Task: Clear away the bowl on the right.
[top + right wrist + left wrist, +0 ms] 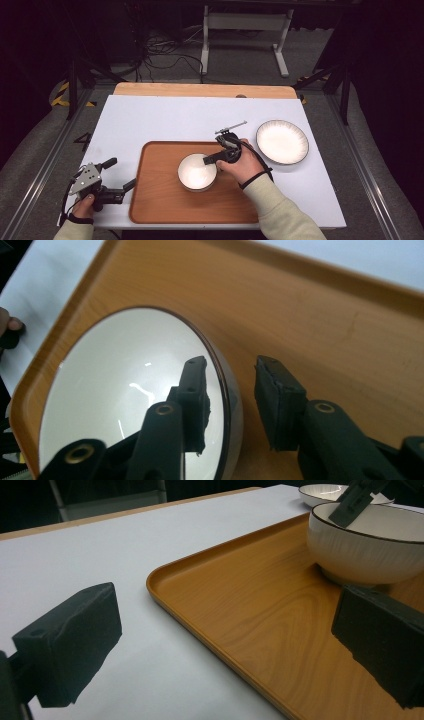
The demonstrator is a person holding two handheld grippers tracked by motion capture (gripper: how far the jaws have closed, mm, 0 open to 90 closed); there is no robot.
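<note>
Item: white bowl (pixel 197 171), dark-rimmed, glazed, ribbed on the outer wall. It is set upright on the wooden tray (pixel 160 200), right of the tray's middle.

Handling, as judged: rigid and breakable ceramic, moderately heavy for its size, with a smooth glaze likely to slip under hard pads. The rim wall is the only thin part offered, so hold is best taken there, one jaw inside and one outside, pinched firmly and lifted level.

Right gripper (pixel 230 405): placed at the bowl's right rim, one jaw over the inside, the other outside. The jaws stand narrowly apart astride the wall, and a gap shows between the outer pad and the bowl, so nothing is gripped.

Left gripper (pixel 117 175): held off the tray's left edge, jaws wide, empty.

Also noted: a matching plate (pixel 282 142), on the table right of the tray.
</note>
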